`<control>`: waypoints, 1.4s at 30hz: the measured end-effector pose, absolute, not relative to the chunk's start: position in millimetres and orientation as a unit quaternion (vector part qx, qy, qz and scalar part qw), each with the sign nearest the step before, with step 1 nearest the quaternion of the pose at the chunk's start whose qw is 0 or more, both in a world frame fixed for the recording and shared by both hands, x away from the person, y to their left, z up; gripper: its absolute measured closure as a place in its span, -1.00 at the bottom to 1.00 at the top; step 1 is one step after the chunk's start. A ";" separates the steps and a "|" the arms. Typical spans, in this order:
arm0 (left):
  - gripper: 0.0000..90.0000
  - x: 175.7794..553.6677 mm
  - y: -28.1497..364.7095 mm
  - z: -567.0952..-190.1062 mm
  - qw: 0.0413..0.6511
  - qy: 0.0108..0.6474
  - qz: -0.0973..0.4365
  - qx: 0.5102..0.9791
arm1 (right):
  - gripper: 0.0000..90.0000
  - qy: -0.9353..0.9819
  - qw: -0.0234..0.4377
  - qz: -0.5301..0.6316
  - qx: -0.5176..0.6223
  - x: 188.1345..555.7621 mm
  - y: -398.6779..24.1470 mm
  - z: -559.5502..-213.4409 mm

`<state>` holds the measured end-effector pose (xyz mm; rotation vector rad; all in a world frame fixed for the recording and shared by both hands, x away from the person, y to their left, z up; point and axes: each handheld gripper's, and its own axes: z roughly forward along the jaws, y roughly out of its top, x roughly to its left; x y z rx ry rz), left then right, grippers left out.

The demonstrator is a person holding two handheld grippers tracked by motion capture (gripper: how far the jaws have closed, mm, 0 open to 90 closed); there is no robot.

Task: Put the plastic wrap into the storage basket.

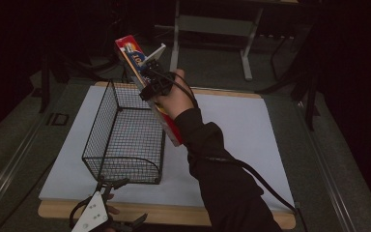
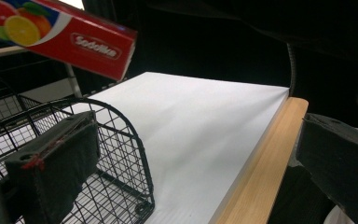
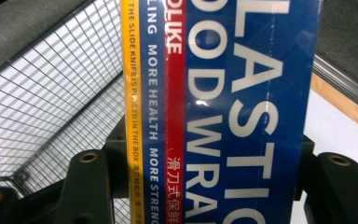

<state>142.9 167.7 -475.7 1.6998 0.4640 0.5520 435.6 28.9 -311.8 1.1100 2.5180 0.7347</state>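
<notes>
Right gripper [image 1: 150,79] of mine clamped on one plastic wrap box [image 1: 147,89].
One wire basket [image 1: 125,135] sits just beside; my left gripper [image 2: 191,168] stands apart at its near end.

The high view is dim: the room around the table is nearly black, and the white mat [image 1: 232,130] is the one bright patch, lit evenly with faint shadows. In the left gripper view the mat glows pale while the upper right is black; the near pads look soft. In the right gripper view glare streaks the box [image 3: 242,112].
</notes>
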 end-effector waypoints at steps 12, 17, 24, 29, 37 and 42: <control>-1.00 141.7 168.8 -475.9 0.602 0.202 0.240 0.734 | -0.11 0.876 0.140 0.273 0.371 429.4 63.4 -318.2; -1.00 141.0 169.2 -475.9 0.603 0.202 0.241 0.734 | -0.11 0.874 0.138 0.286 0.368 425.2 76.8 -322.7; -1.00 140.7 170.0 -476.0 0.602 0.202 0.241 0.734 | -0.11 0.862 0.140 0.314 0.374 420.5 93.6 -336.9; -1.00 141.0 170.1 -476.5 0.599 0.202 0.241 0.736 | -0.11 0.861 0.114 0.314 0.383 420.2 100.6 -353.3; -1.00 140.7 169.9 -476.5 0.600 0.203 0.240 0.736 | -0.12 0.858 0.113 0.316 0.389 414.4 107.8 -377.5; -1.00 140.8 169.6 -476.5 0.600 0.202 0.240 0.736 | -0.12 0.853 0.098 0.318 0.401 414.5 107.5 -390.7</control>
